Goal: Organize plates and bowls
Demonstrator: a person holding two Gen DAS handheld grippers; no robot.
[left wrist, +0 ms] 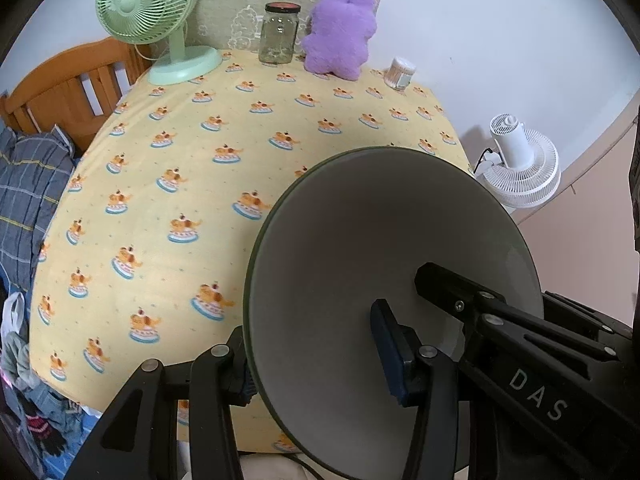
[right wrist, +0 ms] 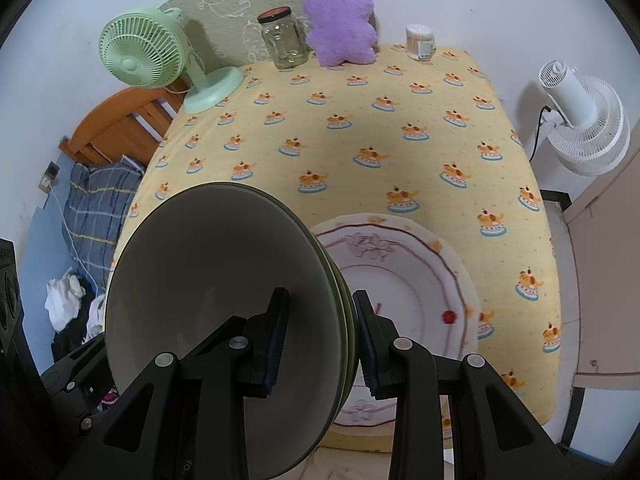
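A nested stack of grey bowls with dark green rims [right wrist: 216, 280] hangs tilted on edge above the near part of the table. My right gripper [right wrist: 322, 344] is shut on one side of its rim, one pad inside the top bowl and one against the outer bowl. My left gripper [left wrist: 316, 356] is shut on the opposite side of the same stack of bowls [left wrist: 380, 248], with one pad inside and the other finger hidden behind the rim. A white plate with a red and floral pattern [right wrist: 404, 280] lies flat on the yellow tablecloth, just right of the stack.
Along the table's far edge stand a green fan [left wrist: 148, 12], a glass jar [left wrist: 279, 34], a purple plush toy [left wrist: 340, 32] and a small tub of cotton swabs [left wrist: 400, 74]. A white fan [right wrist: 580, 120] stands off the table's right side, and a bed with a wooden frame [left wrist: 52, 96] lies to the left.
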